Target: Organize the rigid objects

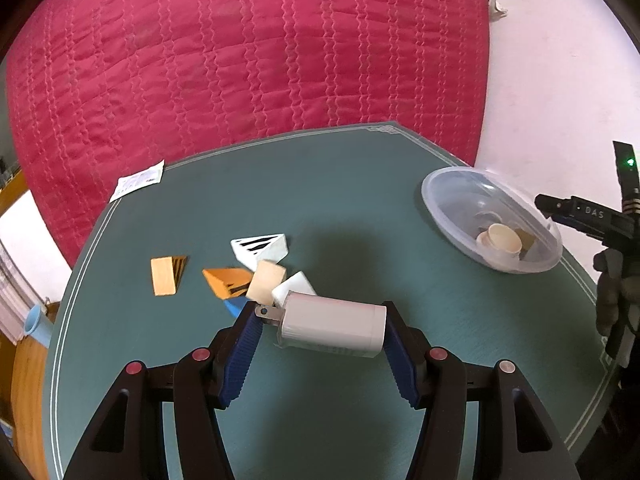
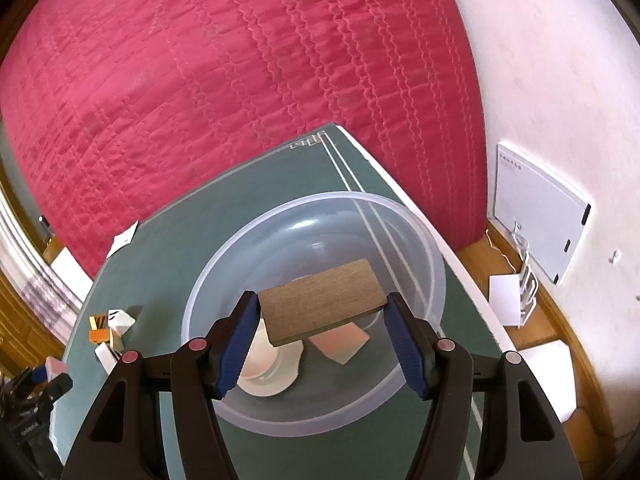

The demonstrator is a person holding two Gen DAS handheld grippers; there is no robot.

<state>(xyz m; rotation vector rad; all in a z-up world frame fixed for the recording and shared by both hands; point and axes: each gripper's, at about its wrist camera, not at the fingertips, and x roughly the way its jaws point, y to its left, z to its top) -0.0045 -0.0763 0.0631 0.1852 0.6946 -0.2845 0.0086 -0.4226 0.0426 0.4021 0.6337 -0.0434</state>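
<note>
right gripper [image 2: 320, 320] clamps board [image 2: 324, 300] over bowl [image 2: 420, 248], poised to drop it | left gripper [image 1: 320, 328] clamps charger [image 1: 332, 326] left of bowl, likely next | blocks [image 1: 260, 252] farther left, unsorted

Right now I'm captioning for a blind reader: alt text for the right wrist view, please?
The right tool holds a flat brown wooden block above a clear plastic bowl on a green table. The bowl contains a cream cup and a pinkish tile.
</note>
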